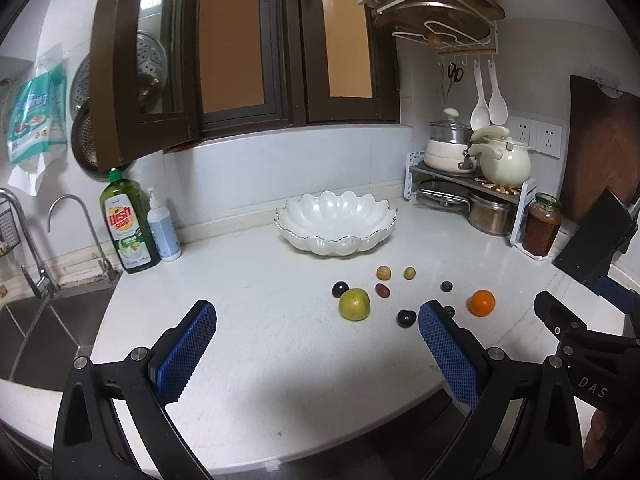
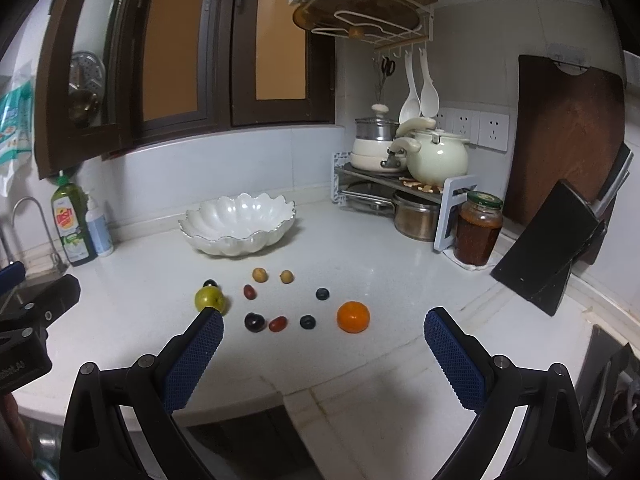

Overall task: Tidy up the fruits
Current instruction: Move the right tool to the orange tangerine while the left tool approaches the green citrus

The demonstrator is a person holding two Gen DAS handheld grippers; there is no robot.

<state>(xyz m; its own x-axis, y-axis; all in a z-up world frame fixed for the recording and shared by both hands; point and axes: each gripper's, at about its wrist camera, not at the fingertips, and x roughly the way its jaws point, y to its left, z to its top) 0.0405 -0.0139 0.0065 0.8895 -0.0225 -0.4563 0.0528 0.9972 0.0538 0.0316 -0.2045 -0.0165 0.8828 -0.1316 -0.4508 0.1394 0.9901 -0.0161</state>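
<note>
Blue-padded fingers (image 1: 182, 356) are filling the foreground, and beyond them a white countertop (image 1: 260, 320) is stretching back to a brown-framed window (image 1: 256, 40), with a sink (image 1: 36, 332) sitting off to the left and a pot rack (image 2: 384, 184) standing in the far corner. A scalloped white bowl (image 1: 336, 220) is sitting empty near the back wall, and the fruits are lying loose on the counter in front of it: a green apple (image 1: 354, 304), an orange (image 2: 353, 317), dark plums (image 2: 255, 322) and small blueberries (image 2: 307, 322). Both tools are hovering low over the counter's near edge, pointing toward the fruit: the left gripper (image 1: 316, 320) is spread wide and holding nothing, and the right gripper (image 2: 324, 328) is gaping wide too, touching nothing.
</note>
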